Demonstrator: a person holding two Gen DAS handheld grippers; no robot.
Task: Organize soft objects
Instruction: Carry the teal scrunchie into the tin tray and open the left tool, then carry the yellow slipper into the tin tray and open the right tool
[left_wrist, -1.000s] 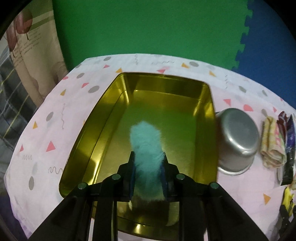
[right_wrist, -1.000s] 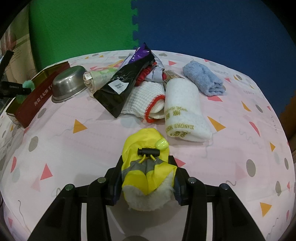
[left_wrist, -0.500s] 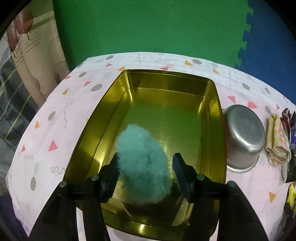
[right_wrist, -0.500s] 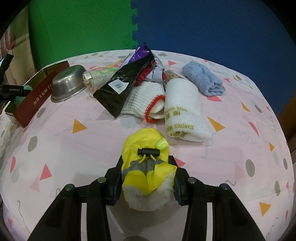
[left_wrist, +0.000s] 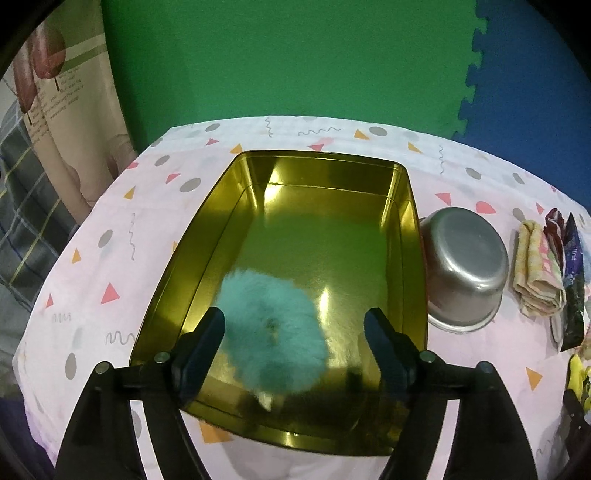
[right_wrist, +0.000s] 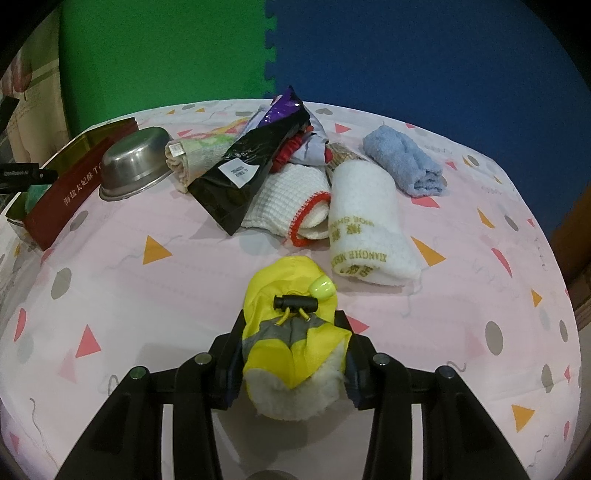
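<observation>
green and blue foam wall behind a pink patterned counter (right_wrist: 184, 280). left tool (left_wrist: 295, 332) apart above teal fluff (left_wrist: 271, 328) in the gold tin (left_wrist: 406, 229). right tool (right_wrist: 291, 354) clamped on yellow pouch (right_wrist: 291, 332); tin (right_wrist: 74, 147) lies far upper left.

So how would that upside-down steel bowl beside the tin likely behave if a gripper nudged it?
The steel bowl sits rim-down on the tablecloth, so it would probably slide rather than roll or tip. It looks thin-walled, likely light and rigid. Its smooth, sloped sides could slip between fingers. It sits close to the gold tin, which it might knock.
</observation>
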